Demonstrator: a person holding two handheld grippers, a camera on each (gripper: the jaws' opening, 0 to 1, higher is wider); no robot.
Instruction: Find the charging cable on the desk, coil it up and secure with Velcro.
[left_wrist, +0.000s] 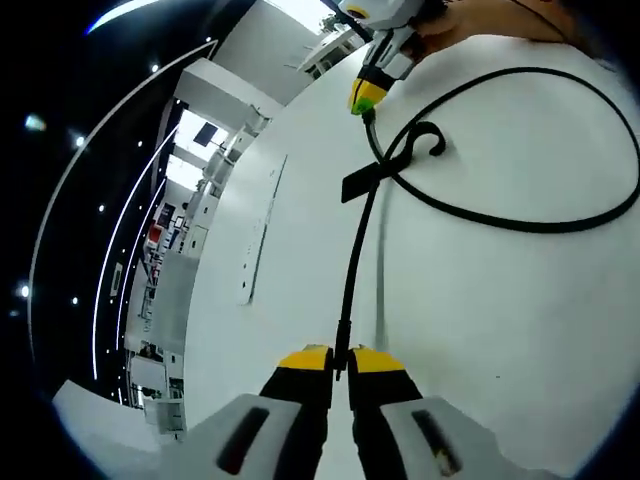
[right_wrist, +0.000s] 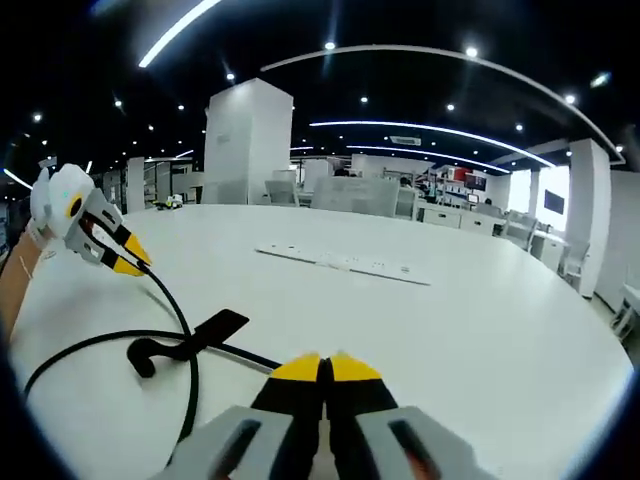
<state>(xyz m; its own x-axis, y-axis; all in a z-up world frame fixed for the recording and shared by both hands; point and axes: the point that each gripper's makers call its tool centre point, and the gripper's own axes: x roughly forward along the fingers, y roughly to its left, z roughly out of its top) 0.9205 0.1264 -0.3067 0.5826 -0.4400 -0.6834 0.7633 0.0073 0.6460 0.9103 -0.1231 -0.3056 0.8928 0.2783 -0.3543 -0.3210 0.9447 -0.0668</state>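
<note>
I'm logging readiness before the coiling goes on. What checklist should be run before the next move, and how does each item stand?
1. Left claw gripping the cable: ok, shut on it.
2. Right claw gripping the cable: ok, looks shut on it.
3. Cable coiled: not ok, just one wide, loose loop lying on the desk.
4. Velcro fastened round the coil: not ok, it lies flat and open.
5. Cable free of snags where it crosses itself by the Velcro: cannot tell.

white desk (right_wrist: 480, 310): black cable (left_wrist: 520, 222) (looped), flat strip (right_wrist: 345, 263).
</note>
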